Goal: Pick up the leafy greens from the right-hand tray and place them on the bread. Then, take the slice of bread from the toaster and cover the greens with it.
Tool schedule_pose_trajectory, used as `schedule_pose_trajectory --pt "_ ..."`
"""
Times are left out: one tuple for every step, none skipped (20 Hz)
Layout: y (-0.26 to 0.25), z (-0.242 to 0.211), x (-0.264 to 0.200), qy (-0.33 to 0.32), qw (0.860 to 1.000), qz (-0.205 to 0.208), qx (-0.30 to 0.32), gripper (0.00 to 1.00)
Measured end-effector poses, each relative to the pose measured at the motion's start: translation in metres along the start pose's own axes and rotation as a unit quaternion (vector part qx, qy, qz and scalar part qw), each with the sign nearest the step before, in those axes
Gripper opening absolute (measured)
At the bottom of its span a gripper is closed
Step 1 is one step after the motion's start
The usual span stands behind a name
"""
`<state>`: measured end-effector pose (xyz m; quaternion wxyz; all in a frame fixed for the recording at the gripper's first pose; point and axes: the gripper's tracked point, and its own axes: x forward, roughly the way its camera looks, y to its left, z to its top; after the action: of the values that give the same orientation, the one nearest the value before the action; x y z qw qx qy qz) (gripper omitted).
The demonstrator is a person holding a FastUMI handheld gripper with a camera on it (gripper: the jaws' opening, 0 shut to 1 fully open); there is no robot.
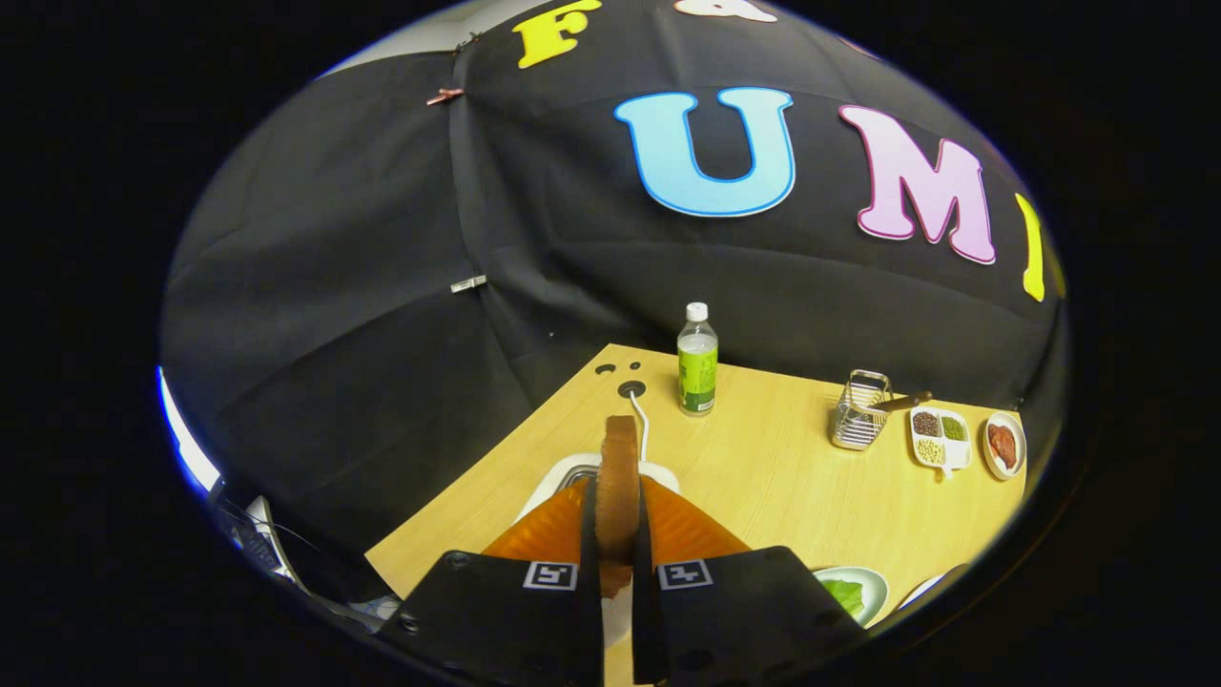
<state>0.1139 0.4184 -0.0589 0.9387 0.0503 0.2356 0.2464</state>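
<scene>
A brown slice of bread [620,453] stands upright and edge-on between my fingers, and my gripper [618,491] is shut on it. Right under the slice sits the white toaster [563,477], its cable [641,425] running back to a hole in the wooden table [763,477]. Leafy greens [845,595] lie on a pale plate [873,577] just right of my right finger. What lies under the greens is hidden. The rim of another white plate [930,584] shows further right.
Beyond the toaster stands a green-labelled bottle [697,361]. At the table's far right are a wire basket [858,410], a divided dish of beans [940,437] and a small dish of reddish food [1003,445]. The table's left edge runs close by the toaster.
</scene>
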Motion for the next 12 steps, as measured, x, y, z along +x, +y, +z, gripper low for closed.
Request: schedule_pose_trajectory --pt "-0.009 0.005 -0.006 -0.006 1.0 -0.004 0.005 0.16" --pt "-0.018 0.009 -0.012 -0.012 1.0 -0.007 0.01 0.16" --pt "-0.027 0.012 -0.017 -0.017 1.0 -0.01 0.018 0.16" --pt "-0.038 0.013 -0.023 -0.021 0.999 -0.015 0.029 0.16" --pt "-0.05 0.013 -0.027 -0.022 0.999 -0.021 0.041 0.16" --pt "-0.063 0.01 -0.032 -0.021 0.998 -0.03 0.052 0.16" --pt "-0.076 0.005 -0.036 -0.02 0.997 -0.039 0.06 0.16" --pt "-0.09 -0.003 -0.039 -0.015 0.996 -0.05 0.065 0.16" --pt "-0.103 -0.014 -0.043 -0.008 0.996 -0.059 0.07 0.16" --pt "-0.114 -0.025 -0.046 0.001 0.995 -0.066 0.076 0.16" --pt "-0.123 -0.036 -0.048 0.01 0.994 -0.072 0.085 0.16" --pt "-0.132 -0.047 -0.05 0.018 0.992 -0.076 0.097 0.16"
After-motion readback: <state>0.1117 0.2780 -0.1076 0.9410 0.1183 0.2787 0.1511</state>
